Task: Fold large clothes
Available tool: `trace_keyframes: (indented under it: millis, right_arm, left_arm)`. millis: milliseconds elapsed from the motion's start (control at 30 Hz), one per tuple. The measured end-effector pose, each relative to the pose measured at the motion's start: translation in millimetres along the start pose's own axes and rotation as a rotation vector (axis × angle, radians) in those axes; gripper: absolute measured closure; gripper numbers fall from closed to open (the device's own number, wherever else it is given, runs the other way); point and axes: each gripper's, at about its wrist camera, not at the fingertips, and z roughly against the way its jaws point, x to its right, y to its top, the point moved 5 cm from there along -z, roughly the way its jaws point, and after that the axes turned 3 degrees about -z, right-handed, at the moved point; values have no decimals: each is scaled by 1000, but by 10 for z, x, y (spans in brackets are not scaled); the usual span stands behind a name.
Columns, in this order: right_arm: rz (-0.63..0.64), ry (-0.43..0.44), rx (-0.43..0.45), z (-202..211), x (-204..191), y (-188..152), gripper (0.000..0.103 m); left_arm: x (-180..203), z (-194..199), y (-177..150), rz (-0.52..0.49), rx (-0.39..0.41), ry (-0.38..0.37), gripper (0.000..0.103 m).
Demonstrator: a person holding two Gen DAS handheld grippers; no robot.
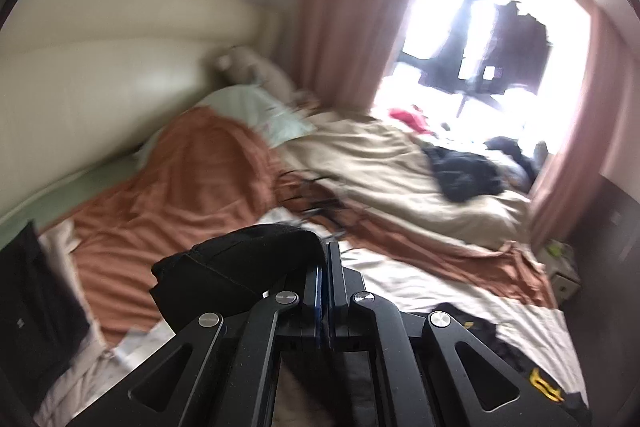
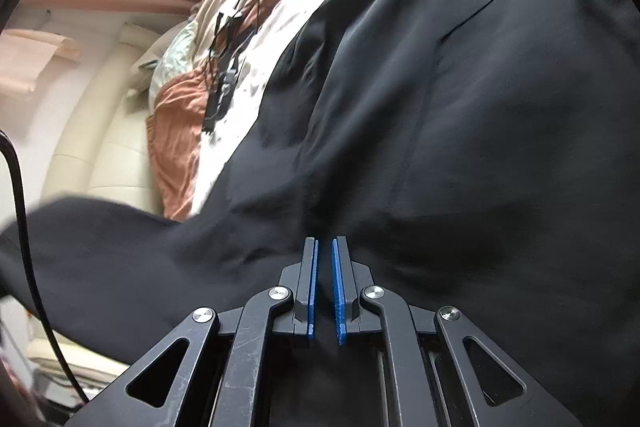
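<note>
A large black garment [image 2: 440, 127] spreads over the bed and fills most of the right wrist view. My right gripper [image 2: 325, 241] is low on it; its blue pads [image 2: 313, 279] stand a narrow slit apart, and the cloth's creases run into the tips. In the left wrist view, my left gripper [image 1: 325, 247] is raised above the bed, its jaws pressed together. A fold of the black garment [image 1: 240, 267] is pinched at the tips and drapes over the left finger. The view is blurred.
The bed carries a rust blanket [image 1: 180, 179], a beige duvet [image 1: 380, 163], a white sheet [image 1: 420, 279] and a pile of dark clothes [image 1: 464, 175]. A cream headboard [image 1: 100, 87] stands at left, pink curtains [image 1: 340, 7] by the bright window. A black cable [image 2: 24, 207] hangs at left.
</note>
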Motion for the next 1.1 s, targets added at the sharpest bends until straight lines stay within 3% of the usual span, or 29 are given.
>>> trace_keyframes:
  millis: [300,333,400,433,533,700,967,1100]
  right_arm:
    - [2,-5,120,1127,110,31,91]
    - [2,-13,144,1288,134,27,88]
    - [-16,-10,188,1554,230,-9,69]
    - [-20,-12,212,1687,283,-40,68]
    - [-19,-45,244,1960,482,-114,68]
    - [-144,-30,268,2168,909,41,68]
    - [-292,-30,388,2667,1448,322,68]
    - [-346,14,395,2699,1534,351,68]
  left_arm:
    - [1182,114,150,-112,22,-185,102]
    - [1317,95,134,-126,18,-199,102]
    - [1540,74,82,-147,4,-234,102]
    - [1645,73,50,-157,-1,-253,102]
    - [1987,70,-78,-194,-27,-321,102]
    - [2546,-50,-415,-250,-103,-438,102]
    - [3085,-488,-1023,-261,-218,-505,102]
    - [3313,-768,-1383,-247,-313,-540,102]
